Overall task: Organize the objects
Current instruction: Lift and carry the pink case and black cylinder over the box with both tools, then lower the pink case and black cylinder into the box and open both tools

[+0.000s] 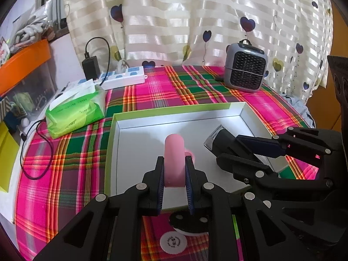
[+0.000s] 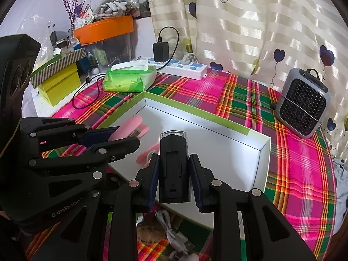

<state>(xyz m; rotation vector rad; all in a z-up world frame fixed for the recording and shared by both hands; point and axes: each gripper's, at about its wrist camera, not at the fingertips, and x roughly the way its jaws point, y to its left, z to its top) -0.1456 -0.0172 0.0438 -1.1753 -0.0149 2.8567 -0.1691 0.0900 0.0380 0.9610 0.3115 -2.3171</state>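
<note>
Grippers were both loaded and both hanging over the same white box (image 1: 121,128). The left gripper (image 1: 174,174) was pinching a pink cylinder (image 1: 174,161), pads pressed to its flanks, the free end jutting out ahead of the fingertips over the box floor. Just off to its right, the right gripper (image 2: 173,174) was clamped on a black handheld device (image 2: 174,165) with a clear front end, held lengthwise between the blue pads and likewise nosing forward above the box interior.

The two tools were close (uncomfortably so, I thought): seen from the right wrist, the left gripper's fingers sat just beside the black device, with the pink thing poking out between them. If either hand drifted sideways, I reckoned the linkages could knock together and jar one object loose.

The pink cylinder looked smooth and round, so my worry was that it would roll once let go, perhaps toward the near wall. The black device, released from above the floor, might land on its clear end and tip over.

Behind and below the right gripper lay a white cable (image 2: 174,235) on the plaid cloth (image 2: 300,152), outside the box; a careless pull back could snag it. Farther ahead and right of both tools stood a small grey fan heater (image 2: 304,108), well apart from the action. Ahead and to the left sat a green tissue pack (image 1: 76,113), also clear.
</note>
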